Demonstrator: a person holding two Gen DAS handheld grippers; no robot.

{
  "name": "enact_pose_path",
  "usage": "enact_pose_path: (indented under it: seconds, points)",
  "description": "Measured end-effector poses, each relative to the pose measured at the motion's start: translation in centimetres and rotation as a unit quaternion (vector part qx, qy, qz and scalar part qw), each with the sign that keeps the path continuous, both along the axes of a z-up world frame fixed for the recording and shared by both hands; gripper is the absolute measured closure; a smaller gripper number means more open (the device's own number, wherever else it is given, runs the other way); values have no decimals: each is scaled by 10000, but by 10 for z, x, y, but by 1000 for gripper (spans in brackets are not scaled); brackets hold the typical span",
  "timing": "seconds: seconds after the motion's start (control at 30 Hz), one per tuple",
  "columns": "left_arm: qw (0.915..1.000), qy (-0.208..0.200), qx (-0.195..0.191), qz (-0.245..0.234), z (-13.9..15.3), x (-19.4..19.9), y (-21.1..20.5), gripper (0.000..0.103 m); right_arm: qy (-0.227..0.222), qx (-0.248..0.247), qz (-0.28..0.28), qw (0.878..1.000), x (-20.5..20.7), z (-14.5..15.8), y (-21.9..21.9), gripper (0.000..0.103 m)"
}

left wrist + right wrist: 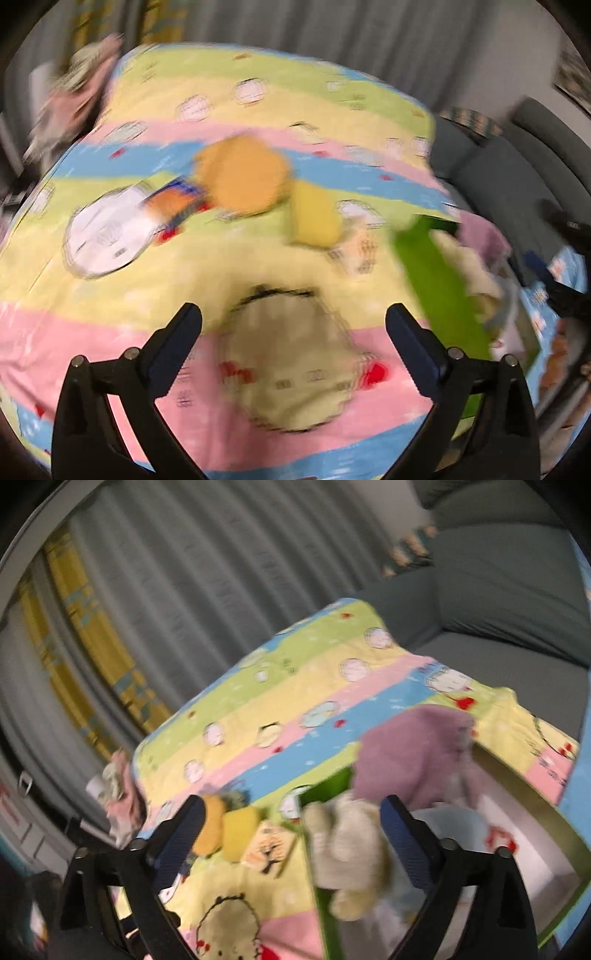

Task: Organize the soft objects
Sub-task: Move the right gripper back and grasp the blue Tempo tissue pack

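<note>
Left claw: black two-finger gripper [293,325] is hanging spread wide over the striped cartoon-print bedspread [184,258], gripping nothing.
Right claw: black two-finger gripper [291,818] is standing released, its jaws apart around a cream plush bear [347,853] without touching it.
Bear: sitting on the near wall of the green-sided open box [532,801].
Mauve fleece cloth [410,753]: draping over the box's far edge.
Orange round plush [240,177] and yellow soft block [314,214]: lying mid-bedspread, touching, blurred.
</note>
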State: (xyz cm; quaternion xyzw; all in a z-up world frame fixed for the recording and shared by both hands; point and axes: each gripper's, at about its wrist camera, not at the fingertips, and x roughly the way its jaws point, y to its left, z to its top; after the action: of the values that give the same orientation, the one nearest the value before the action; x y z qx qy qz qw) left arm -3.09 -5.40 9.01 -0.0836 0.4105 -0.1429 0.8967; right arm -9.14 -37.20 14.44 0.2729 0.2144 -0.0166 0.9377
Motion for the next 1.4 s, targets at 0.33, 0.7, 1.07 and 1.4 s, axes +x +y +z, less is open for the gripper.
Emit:
enact_pose_path:
  seconds: [0.33, 0.7, 1.07, 1.4]
  points:
    - [9908, 460, -273, 1245, -50, 18, 99, 5, 257, -178, 1307, 9909, 32, -12, 98, 4]
    - [9843, 235, -262, 1732, -36, 12, 151, 5, 1997, -390, 2014, 9581, 132, -73, 233, 4]
    - [9770, 96, -281, 2113, -29, -5, 197, 5, 2623, -1014, 1797, 9427, 228, -90, 321, 4]
    - [9731, 124, -238, 2288, -31, -11, 219, 5, 3031, -1585, 1272, 9310, 266, -117, 342, 36]
